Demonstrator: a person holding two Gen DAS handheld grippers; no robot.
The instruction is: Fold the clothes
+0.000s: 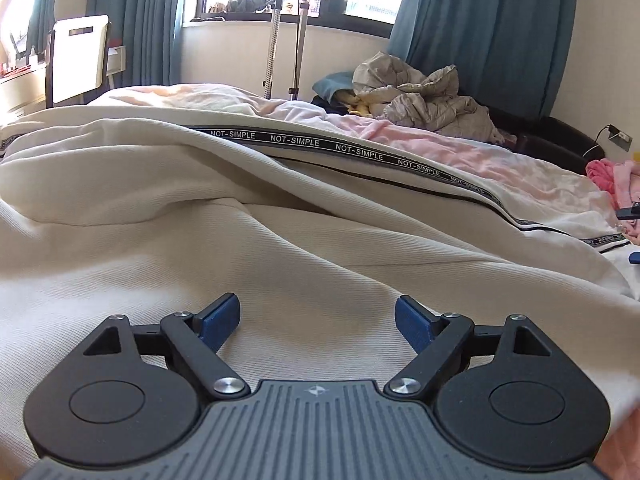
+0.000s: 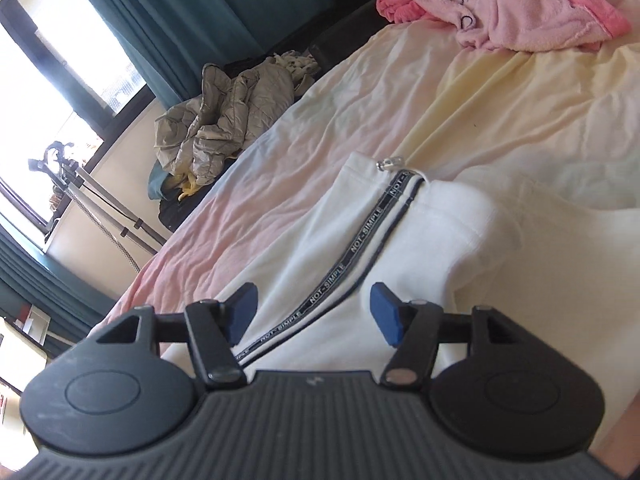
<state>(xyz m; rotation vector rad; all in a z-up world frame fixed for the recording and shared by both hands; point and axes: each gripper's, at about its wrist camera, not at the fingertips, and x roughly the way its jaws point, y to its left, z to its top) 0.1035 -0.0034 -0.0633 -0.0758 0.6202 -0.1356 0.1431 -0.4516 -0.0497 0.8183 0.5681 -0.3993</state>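
A cream white garment (image 1: 280,248) with a black "NOT-SIMPLE" stripe (image 1: 356,152) lies spread and creased over the bed. In the left wrist view my left gripper (image 1: 318,320) hovers just above its ribbed cloth, blue pads wide apart, nothing between them. In the right wrist view the same white garment (image 2: 352,216) runs away from me, its lettered stripe (image 2: 360,248) passing between the blue pads of my right gripper (image 2: 314,310). The pads stand apart and do not press the cloth. A small clear cord stopper (image 2: 388,163) sits at the garment's far end.
The bed sheet (image 2: 360,92) is pink and pale yellow. A pink fluffy garment (image 2: 512,4) lies at its far corner. A grey quilted jacket (image 1: 424,96) is heaped by the teal curtains (image 1: 480,20). A garment steamer stand (image 1: 298,36) is by the window, a chair (image 1: 80,60) at left.
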